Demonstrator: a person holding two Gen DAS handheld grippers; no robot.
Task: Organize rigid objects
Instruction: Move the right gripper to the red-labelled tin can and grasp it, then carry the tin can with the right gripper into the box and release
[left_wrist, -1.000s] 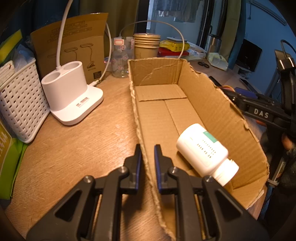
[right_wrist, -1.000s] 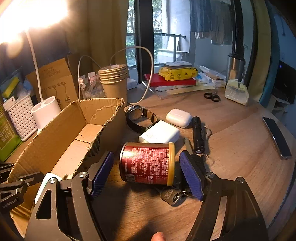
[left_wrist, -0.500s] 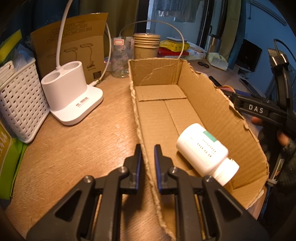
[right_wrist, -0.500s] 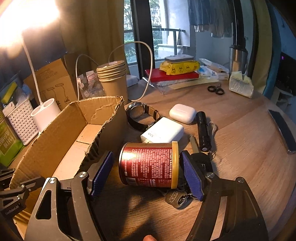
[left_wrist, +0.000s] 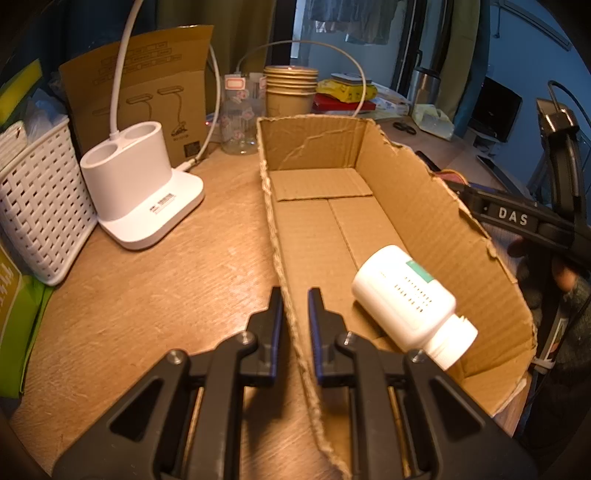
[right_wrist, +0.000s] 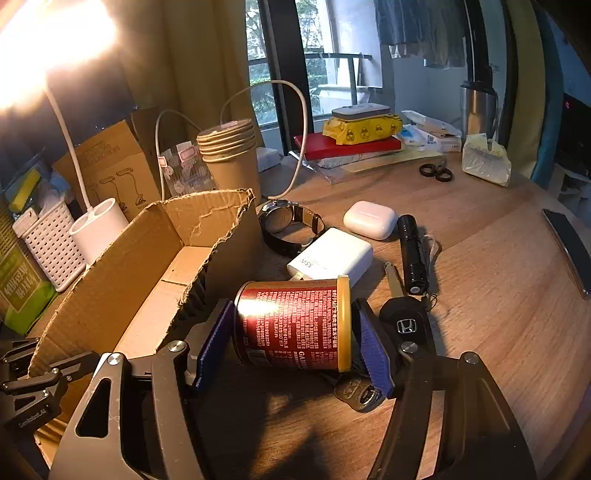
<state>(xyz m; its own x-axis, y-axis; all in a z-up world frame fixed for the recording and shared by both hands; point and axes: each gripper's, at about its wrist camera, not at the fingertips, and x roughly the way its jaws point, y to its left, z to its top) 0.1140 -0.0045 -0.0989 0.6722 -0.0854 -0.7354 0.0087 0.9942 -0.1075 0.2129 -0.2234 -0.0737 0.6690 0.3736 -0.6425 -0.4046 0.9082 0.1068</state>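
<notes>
Our left tongs (left_wrist: 295, 306) are clamped on the cardboard box (left_wrist: 436, 206) wall. Our right tongs (right_wrist: 291, 332) have just been closing around the red can (right_wrist: 291, 325) lying on the worktop (right_wrist: 480, 295); contact unclear.

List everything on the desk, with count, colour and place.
cardboard box: 1, brown, open, mid-desk
pill bottle: 1, white, lying in the box
can: 1, red with yellow rim, on its side beside the box
charger: 1, white, behind the can
wristwatch: 1, dark strap, by the box
earbud case: 1, white
flashlight: 1, black
car key: 1, black
paper cups: stack, tan
lamp base: 1, white
basket: 1, white
left gripper: shut on the box wall
right gripper: jaws just closing around the can
</notes>
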